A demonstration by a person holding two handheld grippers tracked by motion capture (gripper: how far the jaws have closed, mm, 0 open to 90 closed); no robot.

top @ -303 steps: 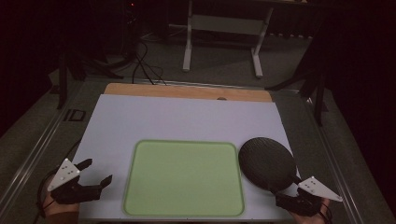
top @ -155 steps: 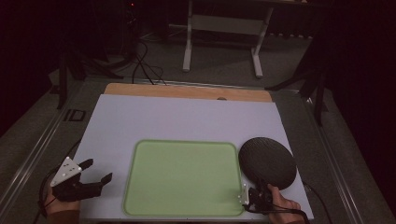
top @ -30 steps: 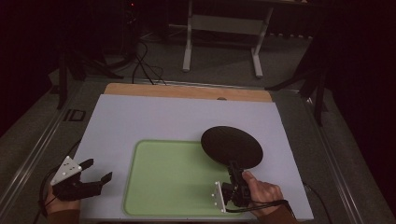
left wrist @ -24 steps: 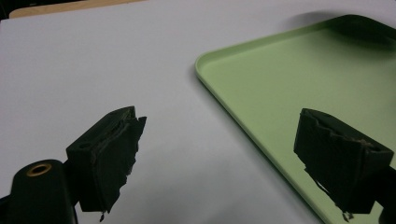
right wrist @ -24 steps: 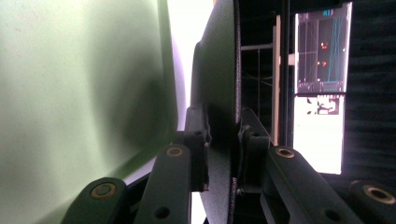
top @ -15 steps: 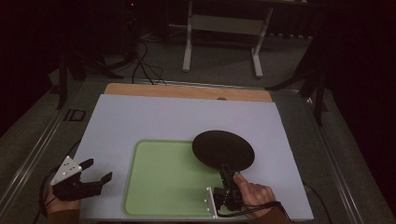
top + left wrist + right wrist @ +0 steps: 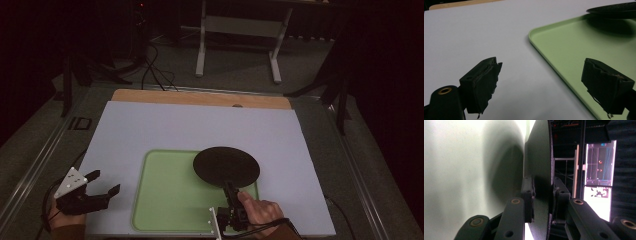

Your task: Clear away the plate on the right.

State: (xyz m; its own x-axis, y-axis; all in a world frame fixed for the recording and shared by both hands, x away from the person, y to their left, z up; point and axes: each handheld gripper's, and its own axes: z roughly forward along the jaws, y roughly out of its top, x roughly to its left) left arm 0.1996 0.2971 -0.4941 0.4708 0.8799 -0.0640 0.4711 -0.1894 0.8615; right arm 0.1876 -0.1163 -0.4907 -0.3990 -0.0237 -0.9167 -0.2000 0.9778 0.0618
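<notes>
High view: black plate (image 7: 226,166) now carried over the green tray (image 7: 170,200).
Right gripper (image 7: 231,192), pinching the plate's rim, has brought it from the counter's (image 7: 200,125) right edge; lowering likely follows. Left gripper (image 7: 102,185) spread, idle.

You find no text, label, brand or number that can be read here. The lit screen (image 7: 599,165) behind the black plate (image 7: 540,157) carries marks too small to read.

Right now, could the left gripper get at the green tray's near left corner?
Probably yes: the left gripper sits open just beside the green tray, with bare mat between them; the black plate hangs over the far right side.
</notes>
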